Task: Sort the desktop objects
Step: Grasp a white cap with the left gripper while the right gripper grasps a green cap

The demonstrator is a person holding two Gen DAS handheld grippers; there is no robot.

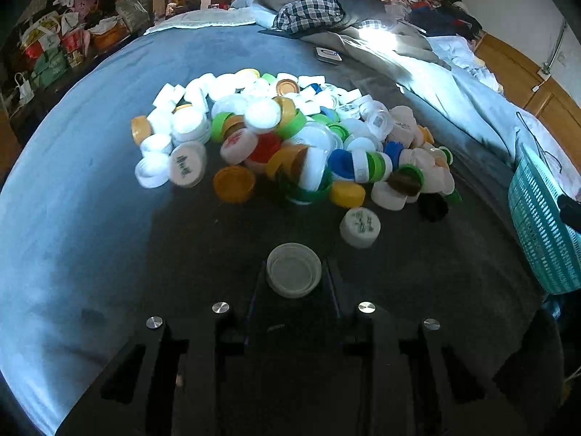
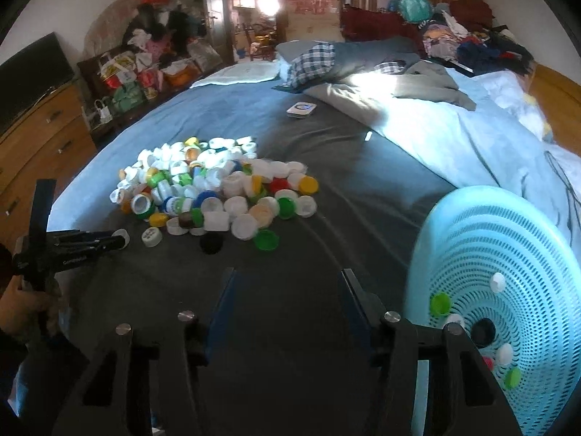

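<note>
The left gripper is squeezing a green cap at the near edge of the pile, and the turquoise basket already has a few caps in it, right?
Not quite: the cap in the left gripper is white, not green, as the left wrist view shows. The basket does hold a few caps.

Both wrist views look steeply down the bed, sharing the cap pile point(image 1: 290, 138); left sits nearer

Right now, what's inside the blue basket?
A few bottle caps lie inside the turquoise basket: white, green, black. The right tool's frame covers its lower edge, so more may hide there.
</note>
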